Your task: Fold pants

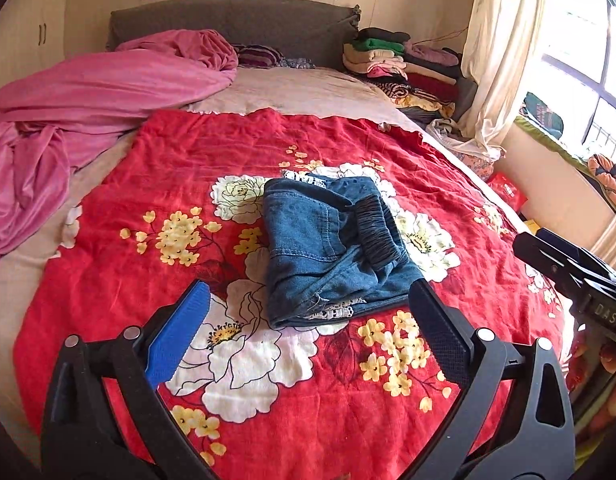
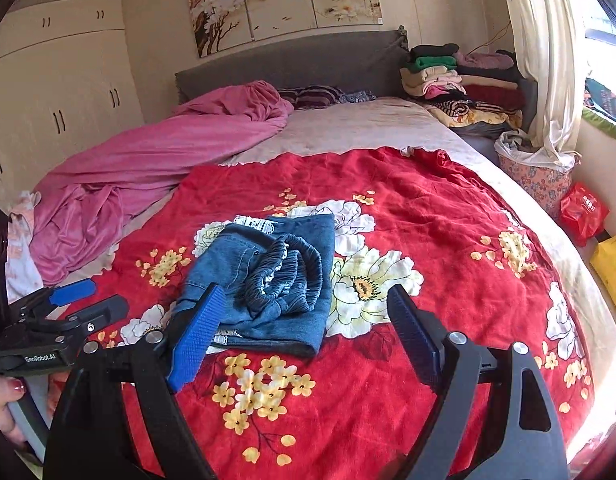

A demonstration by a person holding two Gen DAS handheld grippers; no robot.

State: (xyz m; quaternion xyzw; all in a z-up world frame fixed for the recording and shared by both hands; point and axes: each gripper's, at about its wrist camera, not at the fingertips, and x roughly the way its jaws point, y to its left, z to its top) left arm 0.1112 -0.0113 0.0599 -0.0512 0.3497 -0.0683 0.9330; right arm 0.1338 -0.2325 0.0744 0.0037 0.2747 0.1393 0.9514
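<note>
A pair of blue denim pants (image 1: 328, 248) lies folded into a compact bundle on the red floral blanket (image 1: 188, 152), its dark elastic waistband on top and white lace trim at the edges. My left gripper (image 1: 308, 286) hangs open just above and before the bundle, holding nothing. In the right wrist view the pants (image 2: 268, 280) lie left of centre on the blanket (image 2: 428, 200). My right gripper (image 2: 305, 289) is open and empty over their near edge. The left gripper (image 2: 90, 300) shows at the left edge, and the right gripper (image 1: 548, 248) at the right edge.
A crumpled pink blanket (image 2: 148, 152) covers the bed's left side. Stacked folded clothes (image 2: 460, 80) sit by the grey headboard (image 2: 288, 64). A floral basket (image 2: 536, 176), a red bag (image 2: 584, 208) and a yellow bag (image 2: 612, 268) stand beside the bed under the curtain (image 2: 548, 60).
</note>
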